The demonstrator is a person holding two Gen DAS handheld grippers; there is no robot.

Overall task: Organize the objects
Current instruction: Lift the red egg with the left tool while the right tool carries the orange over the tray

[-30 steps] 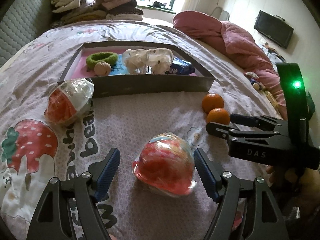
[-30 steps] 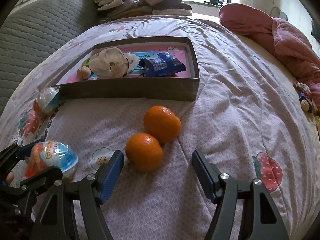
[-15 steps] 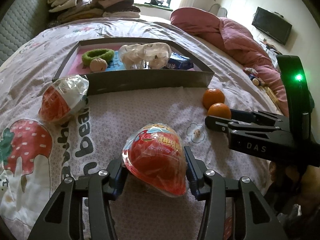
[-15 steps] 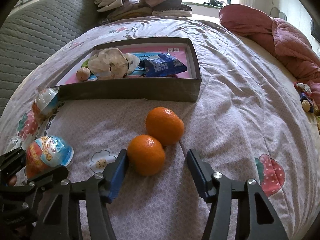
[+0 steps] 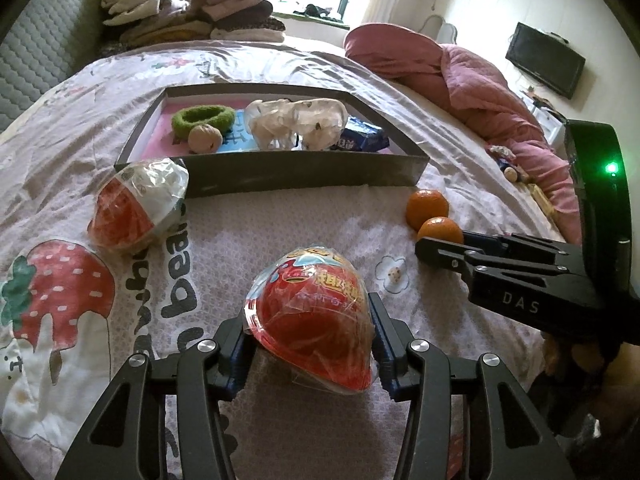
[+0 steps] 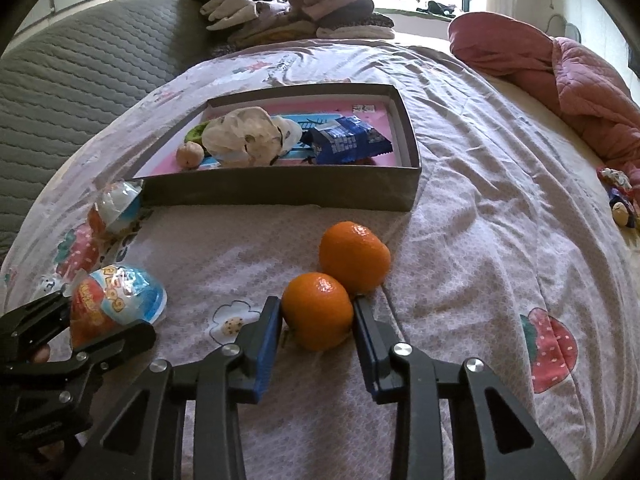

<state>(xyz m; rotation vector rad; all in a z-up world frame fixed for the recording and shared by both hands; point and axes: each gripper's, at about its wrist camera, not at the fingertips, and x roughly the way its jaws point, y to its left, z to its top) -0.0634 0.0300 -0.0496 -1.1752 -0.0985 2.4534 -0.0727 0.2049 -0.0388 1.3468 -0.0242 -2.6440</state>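
My left gripper point(image 5: 308, 332) is shut on a red plastic-wrapped toy egg point(image 5: 316, 320), held near the bedspread; it also shows in the right wrist view point(image 6: 116, 308). My right gripper point(image 6: 318, 316) is shut on the near orange point(image 6: 318, 310), which rests on the bed and touches a second orange point(image 6: 354, 256). A second wrapped egg point(image 5: 138, 206) lies left of the grey box point(image 5: 304, 174). The box holds a green ring point(image 5: 202, 118), a small round fruit point(image 5: 205, 139), clear bags point(image 5: 296, 124) and a blue packet point(image 6: 344, 140).
The bed is covered by a strawberry-print spread point(image 5: 64, 288). A pink quilt point(image 5: 480, 84) lies at the right, folded clothes point(image 5: 188, 20) at the back, a grey padded headboard point(image 6: 72, 80) to the left. Small toys point(image 6: 618, 196) lie at the right edge.
Both grippers closed: the left onto the red wrapped egg, which now sits between its fingers, and the right moved forward and closed onto the near orange.
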